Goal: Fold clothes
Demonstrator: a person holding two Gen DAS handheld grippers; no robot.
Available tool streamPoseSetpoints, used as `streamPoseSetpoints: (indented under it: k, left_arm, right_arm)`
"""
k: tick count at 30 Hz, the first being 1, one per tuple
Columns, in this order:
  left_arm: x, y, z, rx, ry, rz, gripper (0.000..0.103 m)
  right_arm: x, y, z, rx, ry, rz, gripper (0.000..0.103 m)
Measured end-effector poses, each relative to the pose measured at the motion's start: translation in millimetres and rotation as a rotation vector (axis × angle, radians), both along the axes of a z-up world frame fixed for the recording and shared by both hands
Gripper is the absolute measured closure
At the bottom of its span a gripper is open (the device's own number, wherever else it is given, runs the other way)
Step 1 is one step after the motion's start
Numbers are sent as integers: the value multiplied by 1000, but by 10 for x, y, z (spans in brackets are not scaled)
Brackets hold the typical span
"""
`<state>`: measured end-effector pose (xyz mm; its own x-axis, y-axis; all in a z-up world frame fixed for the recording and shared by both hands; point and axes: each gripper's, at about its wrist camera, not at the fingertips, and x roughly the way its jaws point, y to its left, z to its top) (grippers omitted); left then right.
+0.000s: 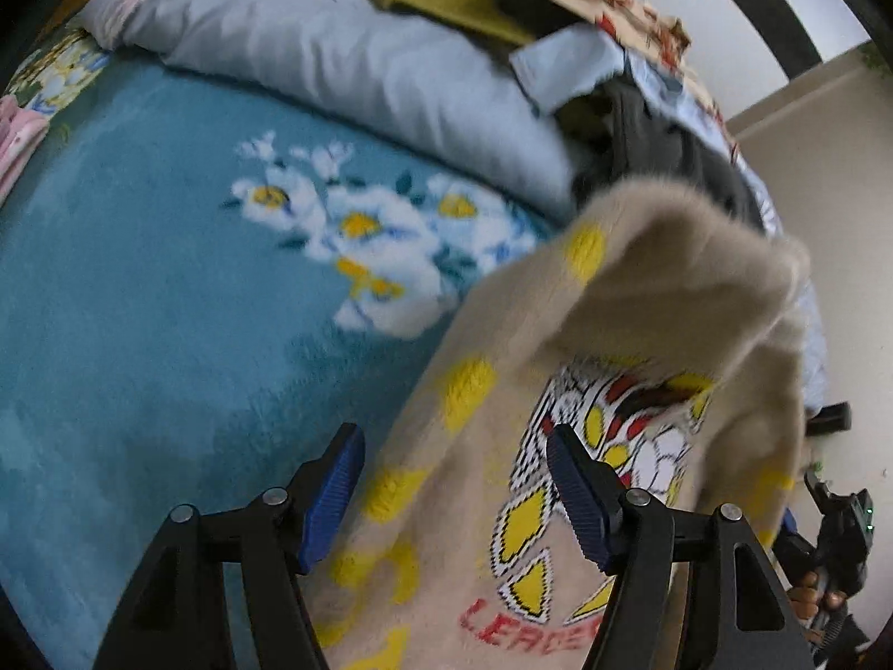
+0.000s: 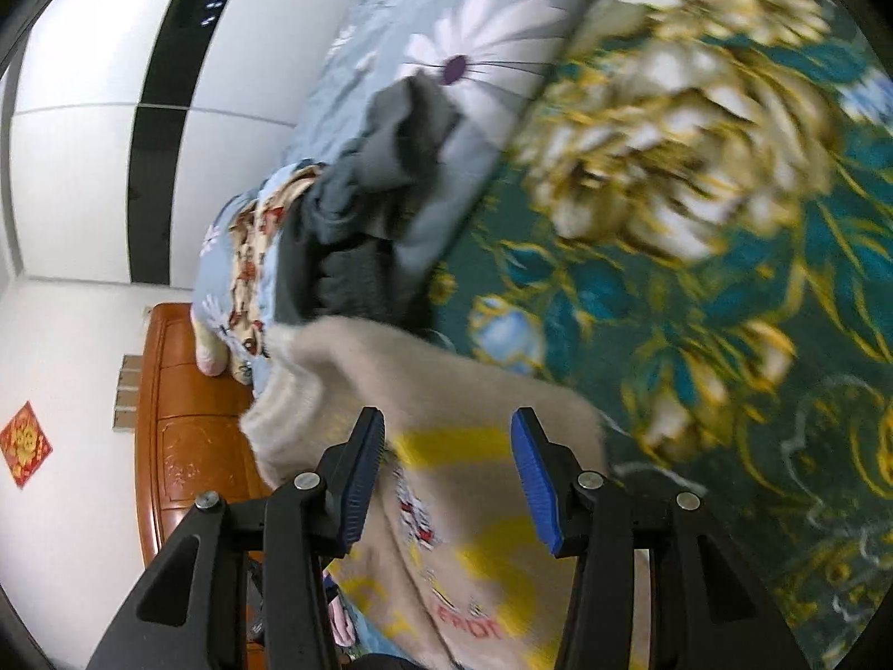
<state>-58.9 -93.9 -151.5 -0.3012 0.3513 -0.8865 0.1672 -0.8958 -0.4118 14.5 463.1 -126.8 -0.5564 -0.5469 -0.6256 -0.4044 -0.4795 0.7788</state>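
The left gripper point(image 1: 455, 488) stood with its jaws wide apart and held nothing, and the beige sweater point(image 1: 586, 391) lay under and ahead of its right finger, on the blue floral blanket point(image 1: 139, 307). The right gripper point(image 2: 446, 480) was also spread and empty, above the same sweater. I think the raised fold ahead of the left gripper could fall back open, because neither claw pinched it.

My left gripper point(image 1: 455, 494) and right gripper point(image 2: 447, 477) each had black angular arms, silver pivot screws and ribbed blue pads point(image 2: 533, 480).
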Motion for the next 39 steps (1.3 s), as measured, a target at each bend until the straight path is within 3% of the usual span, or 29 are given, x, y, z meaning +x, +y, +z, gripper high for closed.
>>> streamPoseSetpoints:
  k: [4, 6, 9, 11, 14, 16, 17, 22, 26, 27, 29, 30, 35, 39]
  left_arm:
    - [-58, -77, -32, -39, -22, 0, 71]
    - [-87, -116, -47, -58, -33, 0, 78]
    - [-130, -173, -71, -87, -49, 0, 81]
    - [-198, -239, -55, -112, -43, 11, 81]
    - [-363, -408, -9, -139, -2, 67, 71]
    - [-426, -504, 29, -179, 14, 108, 49]
    - [-442, -534, 47, -188, 26, 119, 48]
    - [-299, -615, 240, -116, 121, 140, 40]
    - [-125, -536, 249, -16, 127, 161, 39]
    - [-73, -518, 233, 16, 126, 168, 39]
    - [16, -467, 179, 65, 116, 178, 39]
    - [55, -432, 173, 77, 110, 177, 39]
    - [196, -256, 33, 91, 72, 129, 39]
    - [272, -193, -13, 114, 53, 120, 39]
  right_arm:
    - [200, 61, -59, -1, -30, -7, 54]
    - [285, 65, -67, -3, -38, -1, 54]
    - [395, 41, -54, -4, -43, 19, 54]
    - [434, -22, 4, 9, -38, 55, 54]
    - [430, -190, 83, 73, -40, 140, 49]
    - [434, -305, 134, 132, -40, 203, 49]
    - [428, -367, 145, 160, -41, 230, 48]
    - [385, -622, 110, 265, -72, 328, 48]
    - [328, -772, 14, 339, -123, 372, 48]
    - [311, -813, 9, 400, -142, 395, 51]
    - [275, -887, 2, 521, -177, 438, 86]
    - [254, -897, 12, 564, -188, 455, 94]
    - [-10, -736, 292, 761, -177, 493, 95]
    - [-398, -487, 708, 958, -127, 421, 95]
